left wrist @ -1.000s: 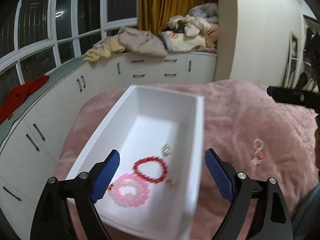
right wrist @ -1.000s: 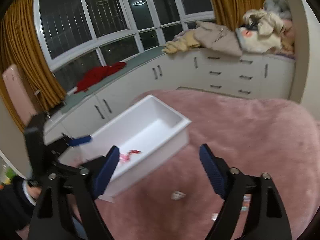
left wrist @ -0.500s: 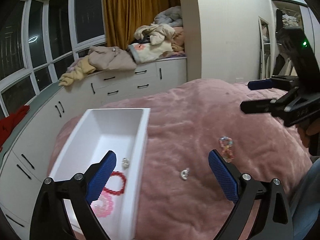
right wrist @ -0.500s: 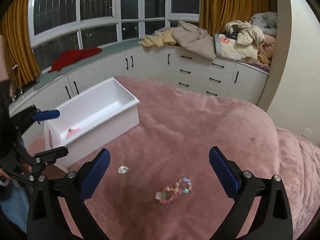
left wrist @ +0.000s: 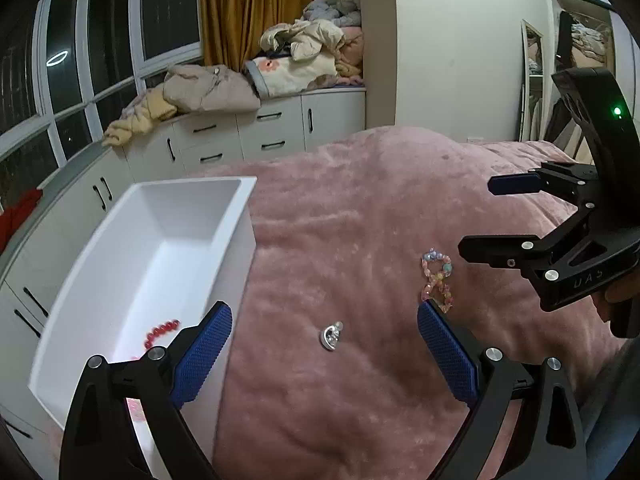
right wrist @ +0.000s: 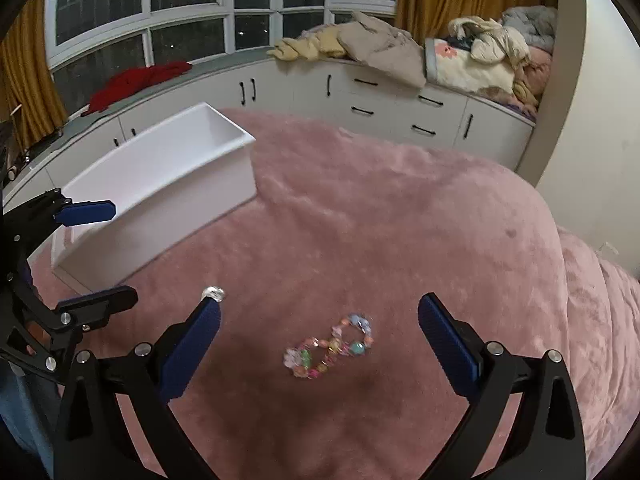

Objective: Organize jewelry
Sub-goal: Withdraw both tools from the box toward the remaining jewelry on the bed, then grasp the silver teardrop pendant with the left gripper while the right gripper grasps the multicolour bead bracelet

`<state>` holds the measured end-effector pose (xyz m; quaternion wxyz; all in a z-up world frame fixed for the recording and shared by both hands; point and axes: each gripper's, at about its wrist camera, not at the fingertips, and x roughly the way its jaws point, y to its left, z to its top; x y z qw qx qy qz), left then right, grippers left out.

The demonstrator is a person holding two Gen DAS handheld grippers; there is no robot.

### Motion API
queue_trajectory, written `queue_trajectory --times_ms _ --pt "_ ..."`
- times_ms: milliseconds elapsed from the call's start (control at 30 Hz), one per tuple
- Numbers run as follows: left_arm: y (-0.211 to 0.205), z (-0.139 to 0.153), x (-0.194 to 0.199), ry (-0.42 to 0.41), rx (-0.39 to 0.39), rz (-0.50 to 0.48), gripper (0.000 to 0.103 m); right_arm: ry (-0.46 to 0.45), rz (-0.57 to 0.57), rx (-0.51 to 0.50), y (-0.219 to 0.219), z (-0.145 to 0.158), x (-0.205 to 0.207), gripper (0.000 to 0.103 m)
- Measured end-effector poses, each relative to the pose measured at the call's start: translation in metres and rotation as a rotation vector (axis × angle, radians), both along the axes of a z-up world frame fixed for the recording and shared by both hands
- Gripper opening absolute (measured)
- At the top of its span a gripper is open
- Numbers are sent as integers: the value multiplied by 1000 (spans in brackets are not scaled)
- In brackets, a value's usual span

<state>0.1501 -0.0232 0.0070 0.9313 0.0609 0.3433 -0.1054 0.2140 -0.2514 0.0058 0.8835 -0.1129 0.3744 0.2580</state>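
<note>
A white box (left wrist: 168, 240) stands on the pink blanket (left wrist: 360, 208) at the left and holds a red bead bracelet (left wrist: 160, 330). A small silver ring (left wrist: 331, 336) lies on the blanket between my left gripper's (left wrist: 324, 352) open, empty fingers. A pastel bead bracelet (left wrist: 437, 280) lies twisted in a figure eight to its right. In the right wrist view that bracelet (right wrist: 330, 346) lies between my right gripper's (right wrist: 320, 336) open, empty fingers, and the ring (right wrist: 213, 293) sits by the left fingertip. The box (right wrist: 160, 184) is at the far left there.
White drawer cabinets (right wrist: 380, 96) with piled clothes (right wrist: 380, 44) run under the windows beyond the bed. A red cloth (right wrist: 136, 80) lies on the sill. A white wall (left wrist: 460, 48) and a mirror (left wrist: 532, 80) stand to the right.
Both grippers have swung right, away from the box and over the loose jewelry. The right gripper has come down closer to the pastel bracelet. Both stay open.
</note>
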Motion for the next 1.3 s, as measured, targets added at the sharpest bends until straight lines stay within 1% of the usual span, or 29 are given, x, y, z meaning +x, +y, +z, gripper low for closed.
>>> queue_trajectory --times_ms 133,200,300,400,500,600,667,767,867,900,933,967,1000,1067,1100,1167,1233,1267,1300 --pt "-4 -13 4 4 7 11 95 35 -17 -54 -5 -19 6 98" --pt "-8 -19 6 3 10 -3 95 54 -12 -82 -6 -29 8 98" --pt "-18 -29 8 0 44 -28 95 85 -1 -117 -3 -45 11 98" --pt "-27 -40 13 2 81 -52 95 124 8 -114 1 -58 14 98" --pt "-31 -50 20 12 110 -31 95 129 -3 -132 5 -68 18 96" --pt "-31 -63 28 35 120 -10 95 133 -14 -131 7 -74 24 93" --pt "-31 -70 33 50 127 -3 95 135 -9 -149 10 -81 26 93" --pt "-30 -80 39 84 116 12 95 140 19 -198 14 -92 25 92" --pt "-25 -87 45 117 73 30 94 135 43 -244 21 -100 24 90" --pt "-23 -89 46 122 56 34 91 133 48 -256 23 -101 24 89" --pt "-22 -92 48 129 42 41 89 133 51 -262 24 -102 24 86" --pt "-21 -95 50 140 38 47 85 132 55 -273 26 -104 24 79" --pt "-19 -98 52 150 38 55 79 131 63 -277 27 -105 24 75" --pt "-16 -103 54 159 48 80 72 131 75 -283 29 -107 23 65" --pt "-15 -105 55 158 44 88 69 130 82 -286 31 -107 22 62" --pt "-11 -106 54 152 29 98 64 134 92 -278 32 -107 21 43" --pt "-10 -106 53 151 26 103 61 141 98 -261 32 -107 20 36" --pt "-9 -105 54 150 33 110 54 149 102 -251 33 -106 20 32" --pt "-8 -105 54 151 37 117 45 153 104 -245 33 -106 20 32"
